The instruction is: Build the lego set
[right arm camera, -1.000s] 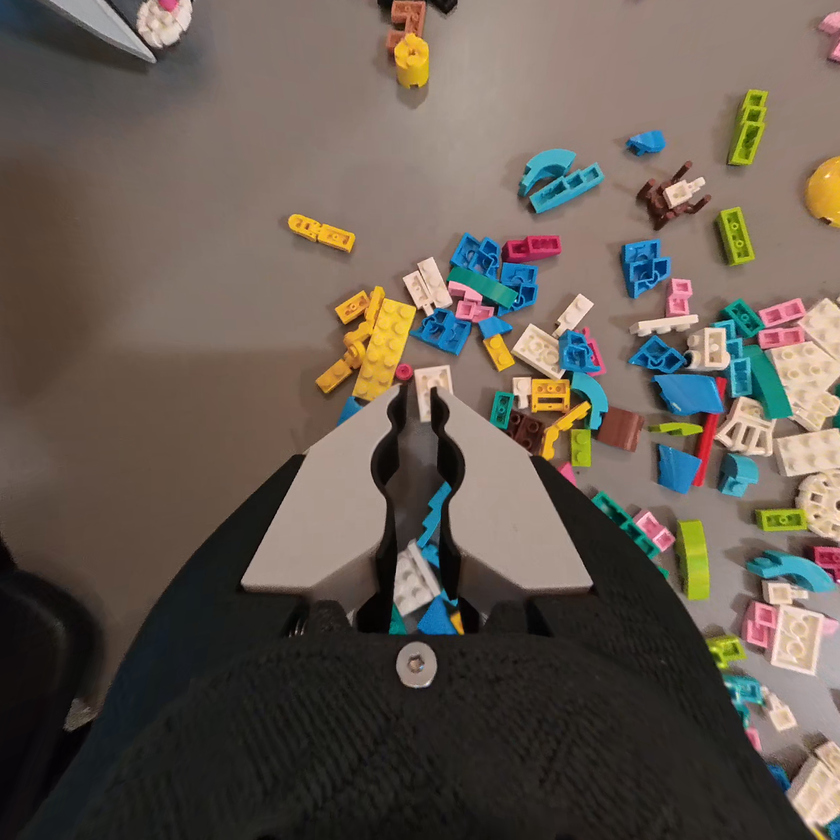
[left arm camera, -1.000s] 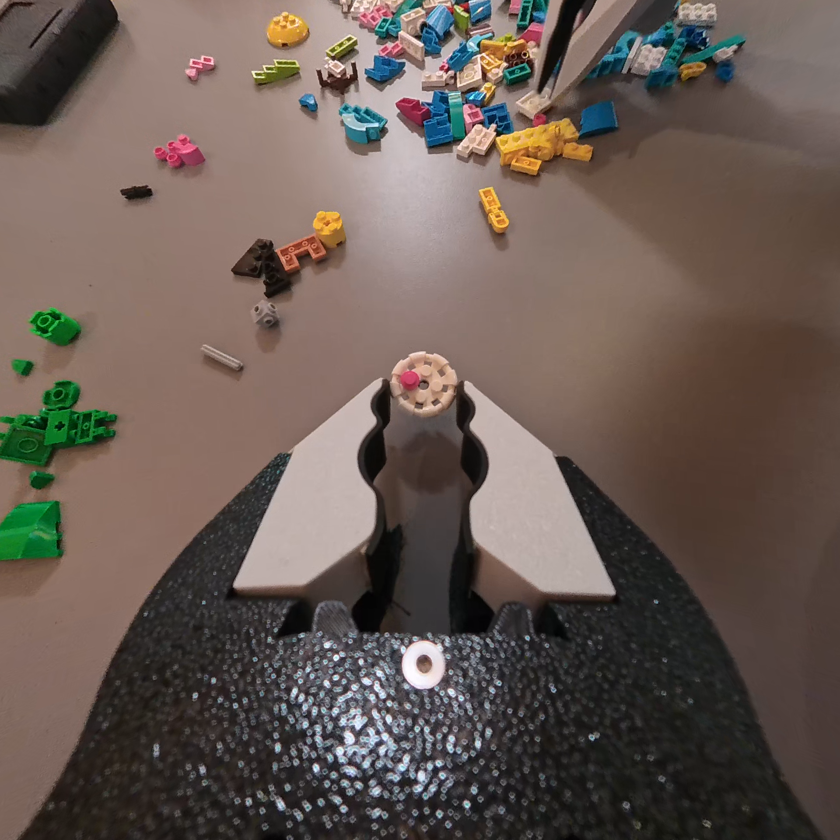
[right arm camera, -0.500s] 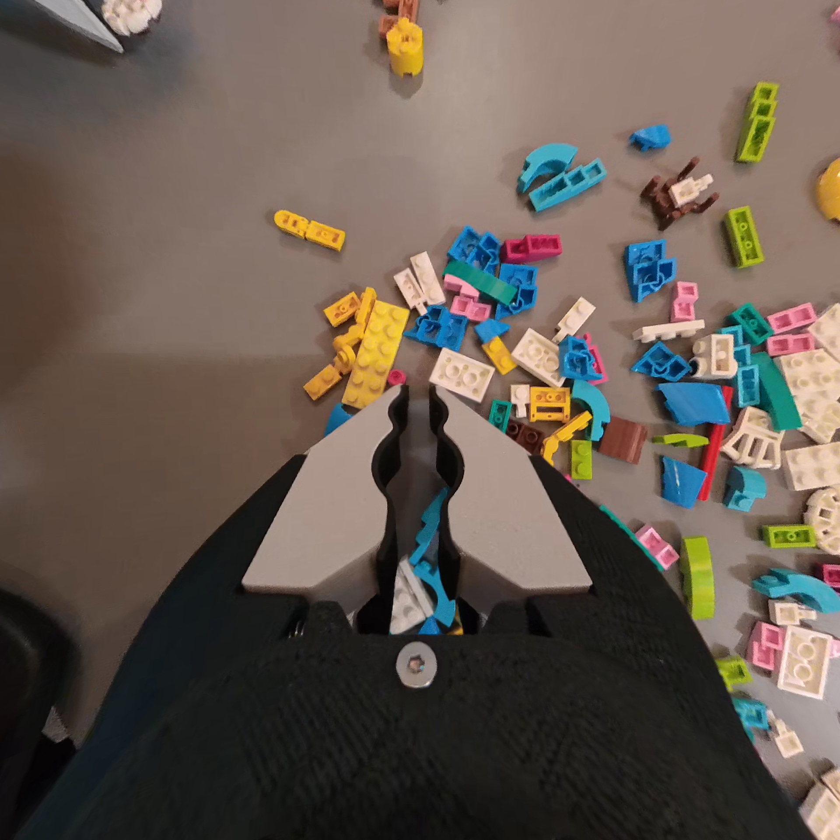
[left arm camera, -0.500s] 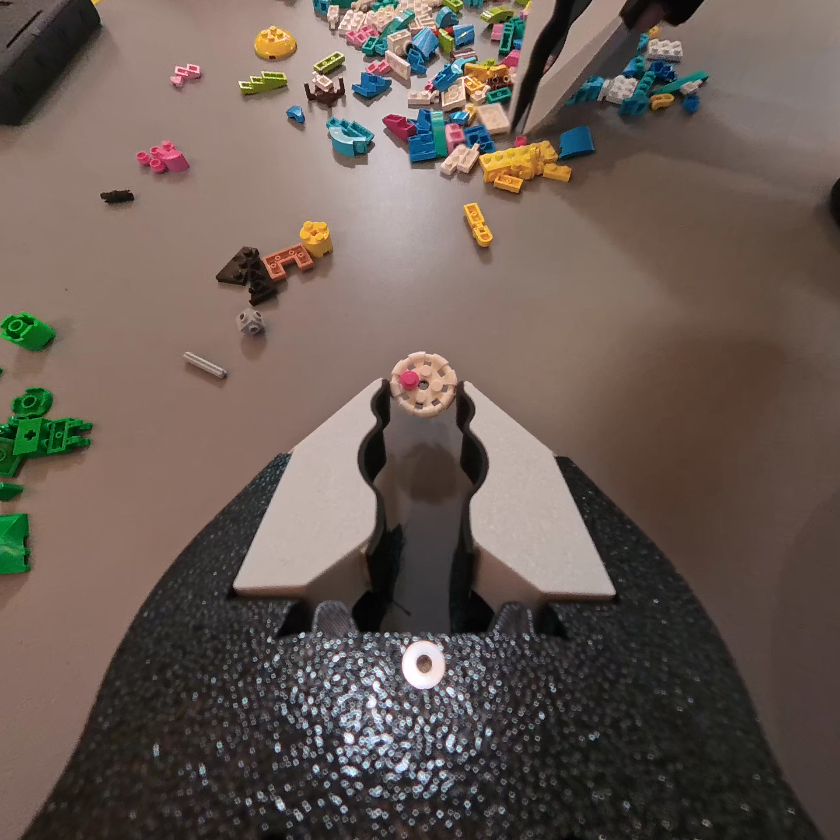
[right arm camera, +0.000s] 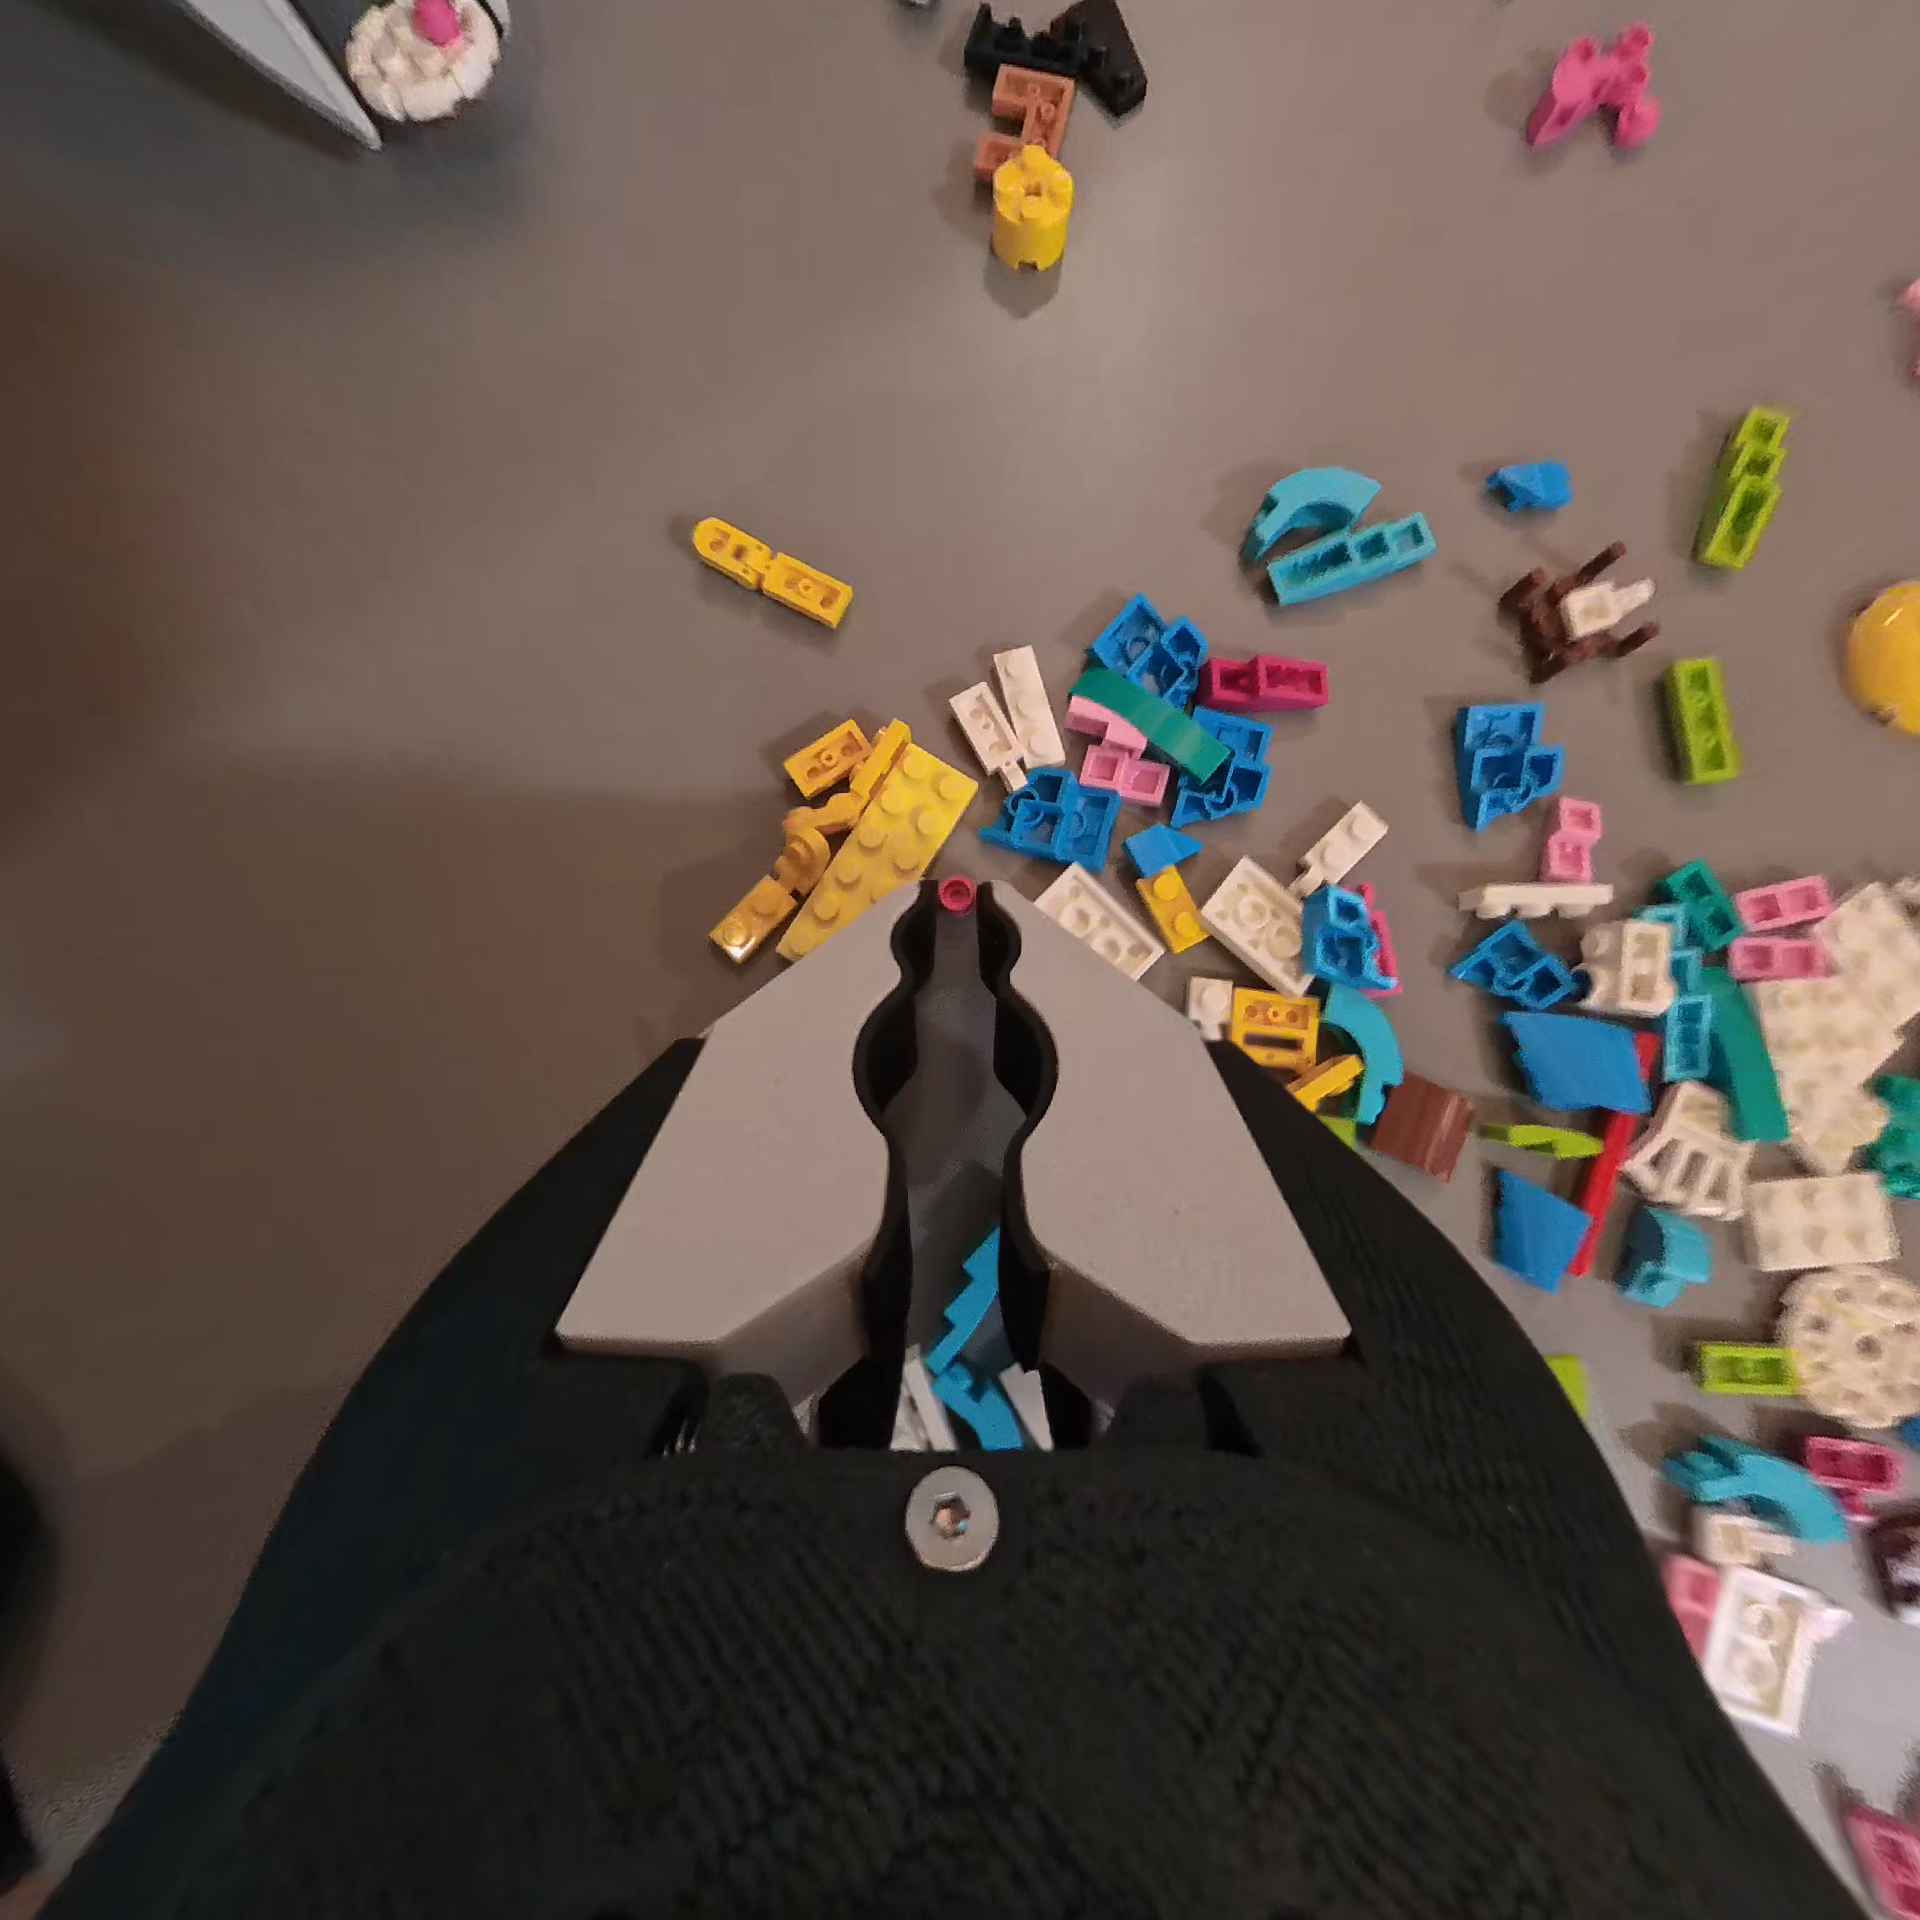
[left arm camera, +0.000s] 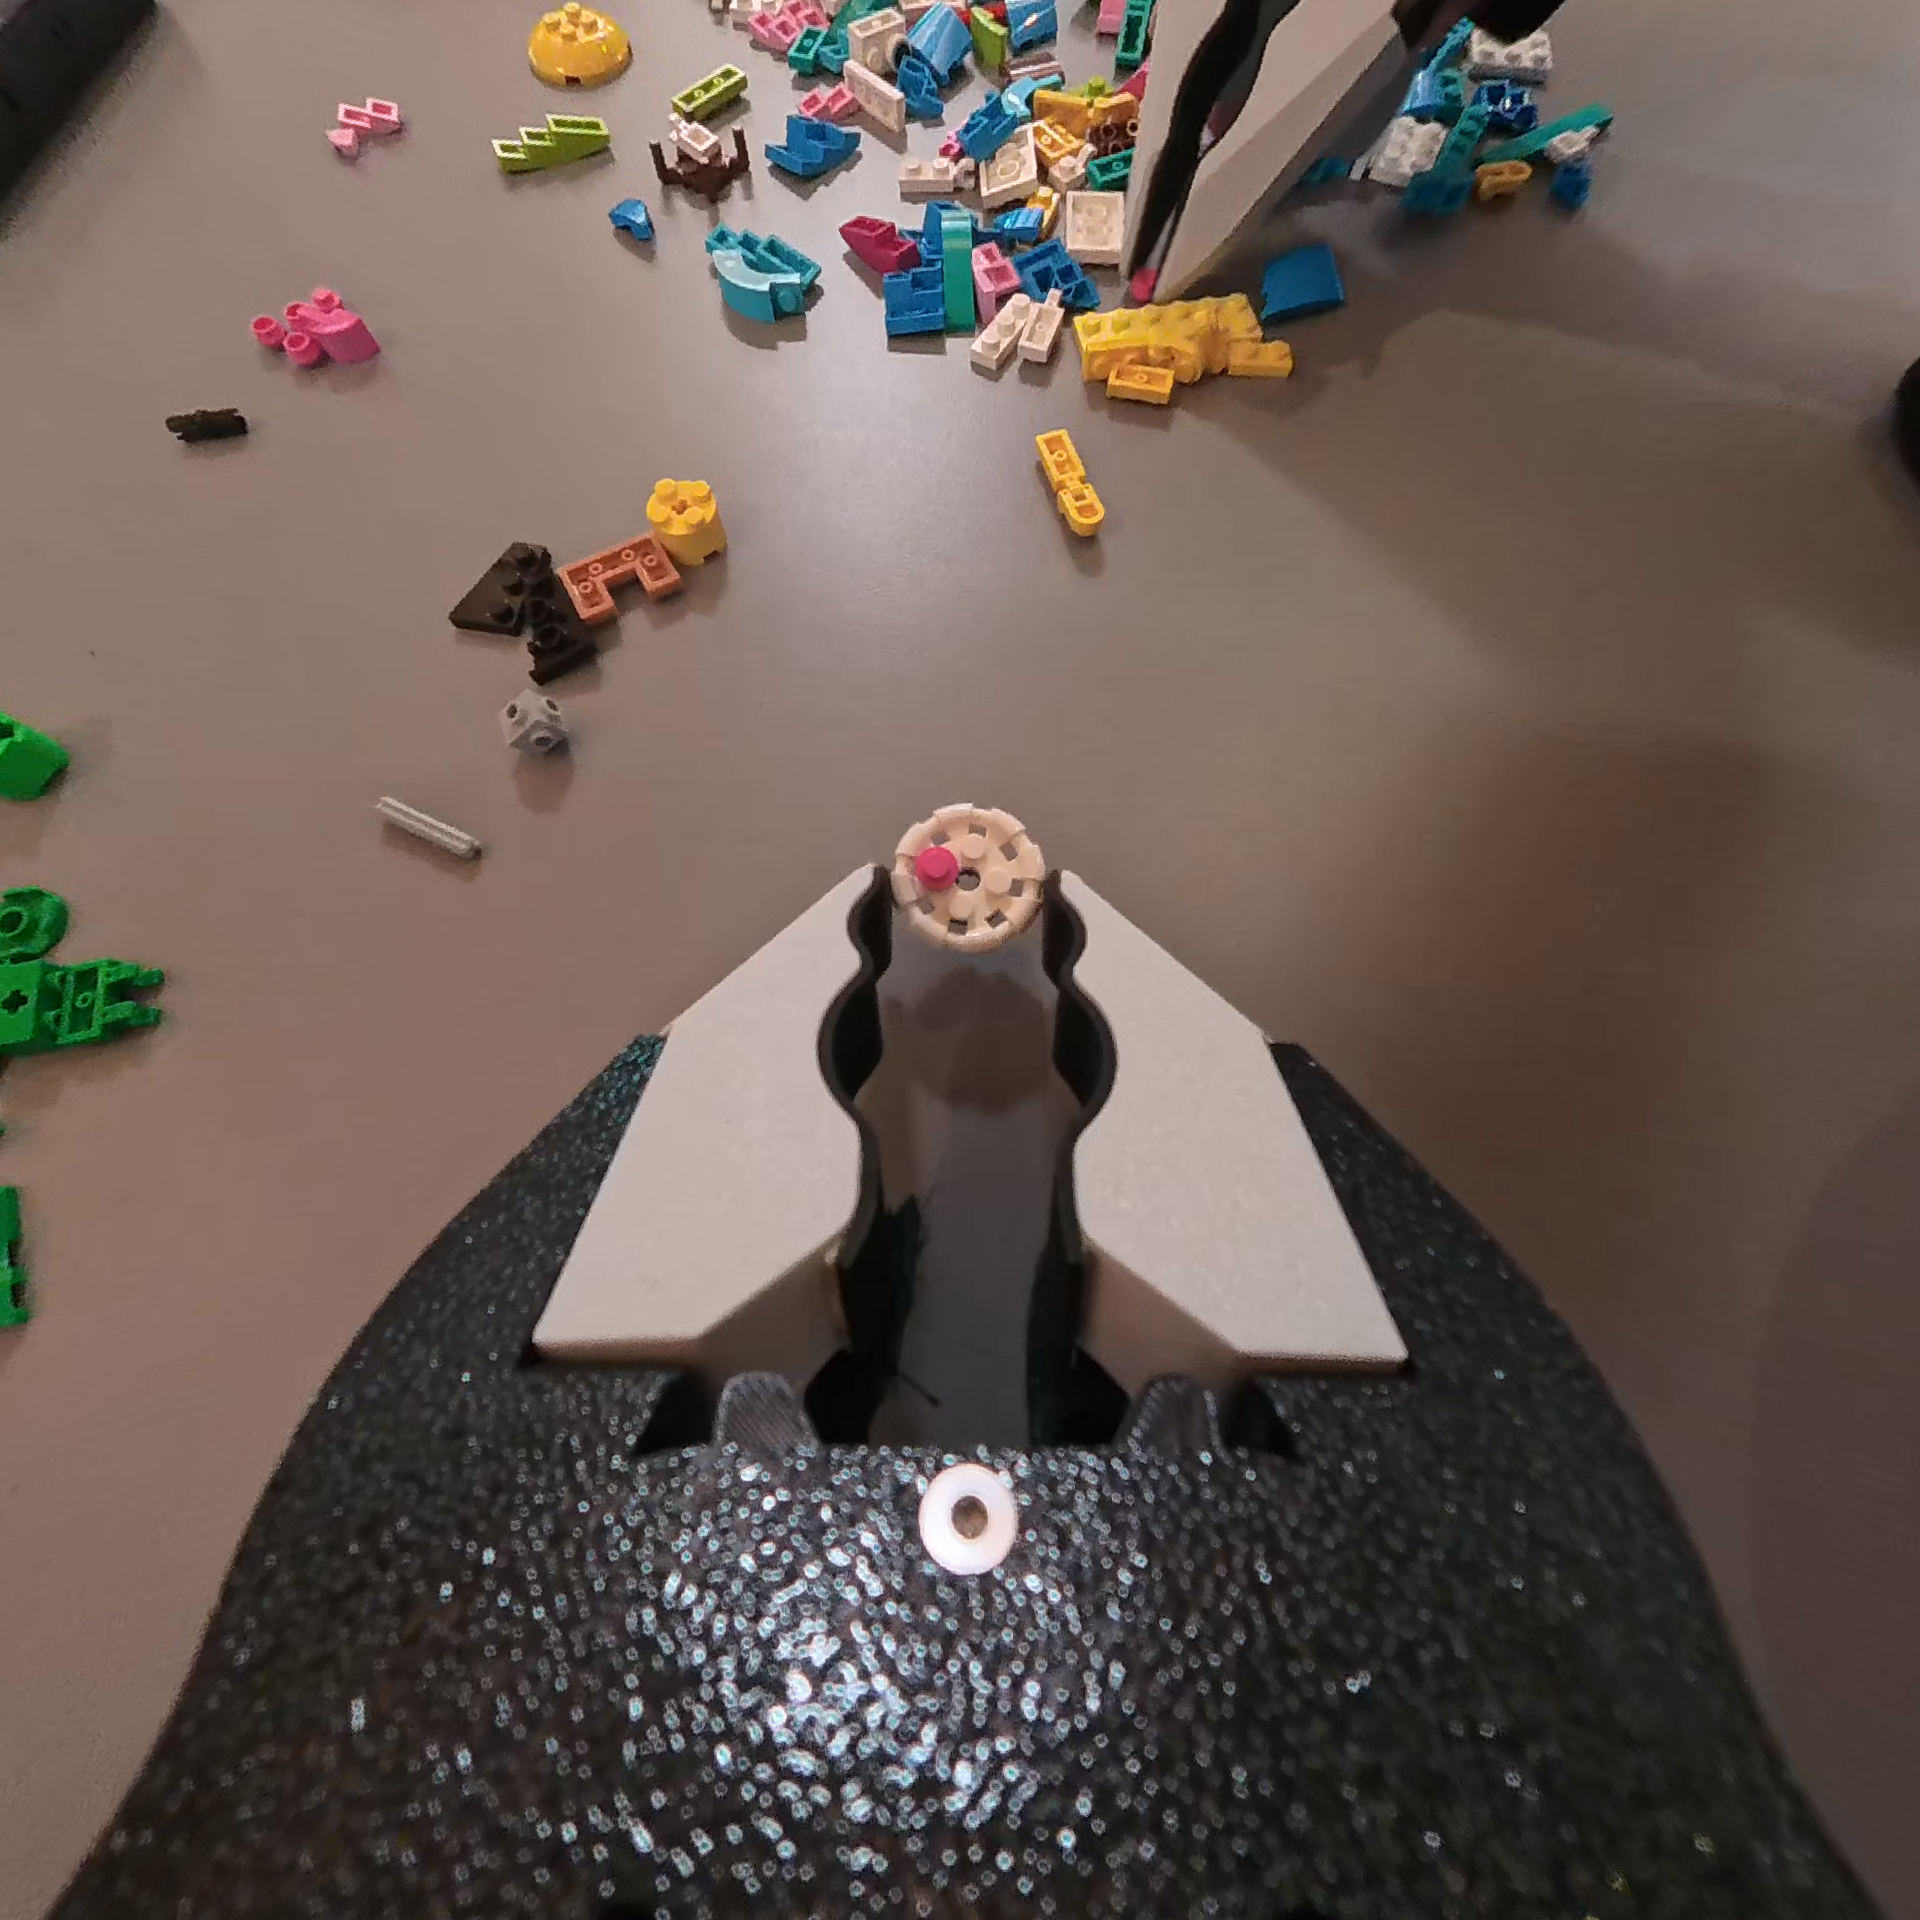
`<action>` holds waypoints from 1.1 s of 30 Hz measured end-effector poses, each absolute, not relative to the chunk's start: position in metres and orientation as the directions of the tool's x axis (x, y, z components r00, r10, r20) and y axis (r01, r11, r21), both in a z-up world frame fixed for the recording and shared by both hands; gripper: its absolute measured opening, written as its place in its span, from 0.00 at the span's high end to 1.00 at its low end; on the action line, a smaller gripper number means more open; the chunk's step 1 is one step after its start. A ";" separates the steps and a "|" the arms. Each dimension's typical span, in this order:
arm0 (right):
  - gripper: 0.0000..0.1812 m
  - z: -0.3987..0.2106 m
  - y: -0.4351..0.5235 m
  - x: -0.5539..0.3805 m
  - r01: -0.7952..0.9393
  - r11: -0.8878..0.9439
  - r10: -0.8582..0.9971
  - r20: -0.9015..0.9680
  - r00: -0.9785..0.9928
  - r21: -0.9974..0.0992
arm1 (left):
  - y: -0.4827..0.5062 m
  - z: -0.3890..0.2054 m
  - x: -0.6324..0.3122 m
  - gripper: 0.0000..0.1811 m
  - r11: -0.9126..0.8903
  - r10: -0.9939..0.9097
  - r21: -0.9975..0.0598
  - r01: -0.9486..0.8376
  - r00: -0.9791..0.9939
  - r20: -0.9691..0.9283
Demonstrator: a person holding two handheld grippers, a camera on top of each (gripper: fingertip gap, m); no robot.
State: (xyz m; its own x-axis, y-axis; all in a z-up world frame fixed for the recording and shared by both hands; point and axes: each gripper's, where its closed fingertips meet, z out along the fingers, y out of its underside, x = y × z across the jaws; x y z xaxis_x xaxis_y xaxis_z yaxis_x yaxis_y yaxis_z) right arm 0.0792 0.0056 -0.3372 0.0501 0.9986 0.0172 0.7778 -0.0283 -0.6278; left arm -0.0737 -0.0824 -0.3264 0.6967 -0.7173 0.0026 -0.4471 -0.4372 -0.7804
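Left gripper clamps round cream plate, studs up with one magenta stud fitted, clear of brick pile, so right gripper, pinching small magenta stud at yellow plate, can seat it.

Black textured gripper bodies, 2 grey wedge fingers each, wavy black pads

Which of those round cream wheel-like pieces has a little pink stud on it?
The round cream plate pinched in the left gripper carries the pink stud. The other cream disc, lying among the loose bricks, shows none.
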 end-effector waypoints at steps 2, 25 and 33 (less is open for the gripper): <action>0.96 -0.325 0.003 0.068 0.749 0.106 0.990 0.141 -0.016 -0.654 | -0.082 -0.327 -0.074 0.85 -0.440 -0.716 -0.779 -0.447 0.698 0.005; 0.86 -0.315 -0.071 -0.033 0.609 0.417 0.896 0.195 -0.399 -0.675 | -0.083 -0.333 -0.079 0.85 -0.482 -0.705 -0.760 -0.437 0.708 0.040; 0.91 -0.331 -0.072 -0.034 0.665 0.170 0.964 -0.019 -0.266 -0.727 | -0.087 -0.337 -0.074 0.85 -0.482 -0.723 -0.746 -0.459 0.689 0.043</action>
State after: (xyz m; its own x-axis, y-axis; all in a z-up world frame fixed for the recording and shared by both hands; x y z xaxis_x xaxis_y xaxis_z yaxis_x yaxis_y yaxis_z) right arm -0.0338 -0.0725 -0.3307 -0.2662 0.9637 -0.0187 0.6653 0.1696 -0.7271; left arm -0.0744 -0.0870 -0.3369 0.6890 -0.7235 0.0429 -0.4594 -0.4818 -0.7462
